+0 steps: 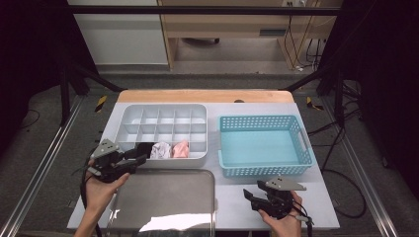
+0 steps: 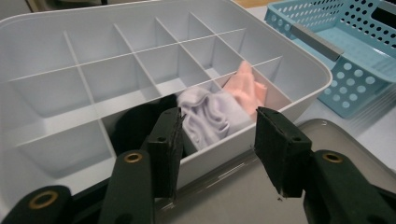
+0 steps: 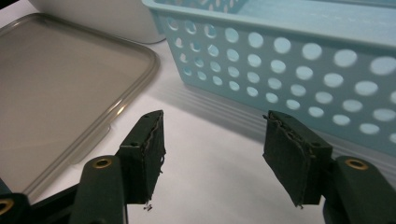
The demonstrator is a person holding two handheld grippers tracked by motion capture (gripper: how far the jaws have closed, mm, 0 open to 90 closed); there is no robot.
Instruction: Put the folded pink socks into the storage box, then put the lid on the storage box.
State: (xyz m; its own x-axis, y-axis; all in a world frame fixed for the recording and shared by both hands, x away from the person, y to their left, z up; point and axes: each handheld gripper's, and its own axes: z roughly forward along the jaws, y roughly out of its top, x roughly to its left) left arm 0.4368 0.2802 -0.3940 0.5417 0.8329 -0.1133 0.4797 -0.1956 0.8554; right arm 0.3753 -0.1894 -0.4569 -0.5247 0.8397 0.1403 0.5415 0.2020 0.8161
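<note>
Black jaws of the left tool [image 2: 217, 149] stand spread in the left gripper view, framing a crumpled lavender cloth [image 2: 210, 114] in the near row of a white divided organizer [image 2: 46, 140]. A black cloth [image 2: 135, 123] fills the compartment to one side of it, a pink cloth [image 2: 245, 84] the compartment to the other. In the high view the left tool [image 1: 141, 157] hovers at the organizer's near wall, above a grey translucent lid [image 1: 163, 197] that lies flat on the worktop [image 1: 232, 197].

The right tool [image 1: 251, 196], likewise spread and holding nothing, waits low over the worktop just before an empty blue basket [image 1: 264, 170].

Done well, the pick likely calls for lowering the left jaws straight down into the one compartment, clear of the thin dividers, and closing on the cloth's raised fold rather than its edge. Snagging a neighbouring cloth or nudging the light organizer looks the main risk; a slow vertical lift should keep both in place.
</note>
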